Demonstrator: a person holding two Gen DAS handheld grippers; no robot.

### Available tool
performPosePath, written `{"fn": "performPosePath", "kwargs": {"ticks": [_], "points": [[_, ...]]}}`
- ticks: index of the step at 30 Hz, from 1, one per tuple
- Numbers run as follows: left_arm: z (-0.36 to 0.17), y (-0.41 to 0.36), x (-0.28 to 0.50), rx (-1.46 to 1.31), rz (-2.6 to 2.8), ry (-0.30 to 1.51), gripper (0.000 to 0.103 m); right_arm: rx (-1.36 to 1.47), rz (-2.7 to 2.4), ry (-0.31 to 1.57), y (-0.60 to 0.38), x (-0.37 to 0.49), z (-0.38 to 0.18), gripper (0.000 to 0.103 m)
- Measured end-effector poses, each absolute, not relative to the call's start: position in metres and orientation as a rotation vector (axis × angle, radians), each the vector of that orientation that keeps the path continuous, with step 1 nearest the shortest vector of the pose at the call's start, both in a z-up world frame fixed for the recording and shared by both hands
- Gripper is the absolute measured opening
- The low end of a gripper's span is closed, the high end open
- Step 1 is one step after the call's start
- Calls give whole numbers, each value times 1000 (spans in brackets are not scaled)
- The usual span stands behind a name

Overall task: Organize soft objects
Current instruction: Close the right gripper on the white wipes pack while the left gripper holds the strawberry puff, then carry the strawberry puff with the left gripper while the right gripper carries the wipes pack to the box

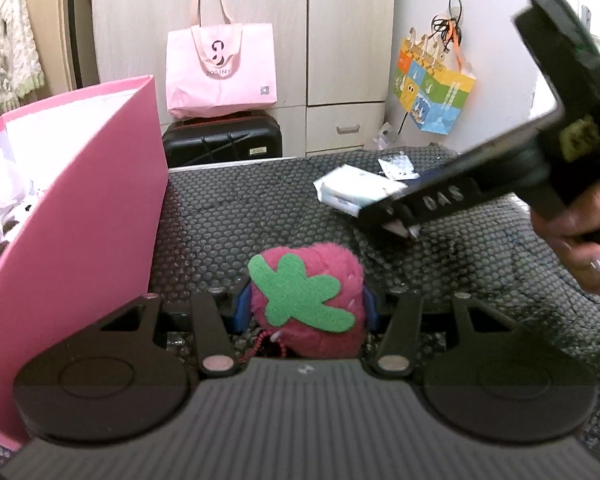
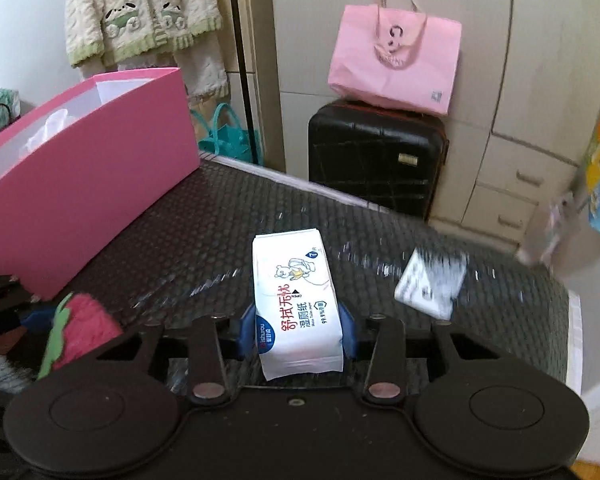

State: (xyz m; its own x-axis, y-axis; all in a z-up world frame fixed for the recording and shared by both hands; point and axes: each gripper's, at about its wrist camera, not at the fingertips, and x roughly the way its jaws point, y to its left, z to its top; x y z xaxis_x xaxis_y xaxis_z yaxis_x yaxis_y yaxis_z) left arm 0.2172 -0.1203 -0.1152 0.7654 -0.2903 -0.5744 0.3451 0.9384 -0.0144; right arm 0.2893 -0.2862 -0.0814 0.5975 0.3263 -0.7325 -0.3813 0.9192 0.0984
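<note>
The left gripper (image 1: 306, 306) fingers pinch a plush strawberry (image 1: 306, 300); the right gripper (image 2: 298, 330) fingers pinch a wet-wipe pack (image 2: 294, 300). The pink box (image 2: 88, 176) sits at ten o'clock.

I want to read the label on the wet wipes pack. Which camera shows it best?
The right wrist view: the wet wipes pack sits centred and close, label up, clamped in the right gripper. The left wrist view shows only a small, distant piece of it, partly hidden behind that gripper.

One strawberry plush (image 1: 306, 300), two wipe packs (image 2: 296, 304) (image 2: 430, 282), one pink box (image 2: 88, 176).
</note>
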Motion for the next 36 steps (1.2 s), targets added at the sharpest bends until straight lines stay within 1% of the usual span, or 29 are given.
{"fn": "performPosePath", "kwargs": {"ticks": [11,16,29,36], "points": [[-103,-109,190,79,-400,606,50,25,349,820,-295,214,-79,47],[-99,-105,176,74,-409,620,50,125,323,798,-299,180,-86,47],[-88,-87,134,57,-434,649,50,190,354,779,-285,128,-80,47],[-84,-68,120,52,-442,685,50,167,388,789,-265,107,-74,47]]}}
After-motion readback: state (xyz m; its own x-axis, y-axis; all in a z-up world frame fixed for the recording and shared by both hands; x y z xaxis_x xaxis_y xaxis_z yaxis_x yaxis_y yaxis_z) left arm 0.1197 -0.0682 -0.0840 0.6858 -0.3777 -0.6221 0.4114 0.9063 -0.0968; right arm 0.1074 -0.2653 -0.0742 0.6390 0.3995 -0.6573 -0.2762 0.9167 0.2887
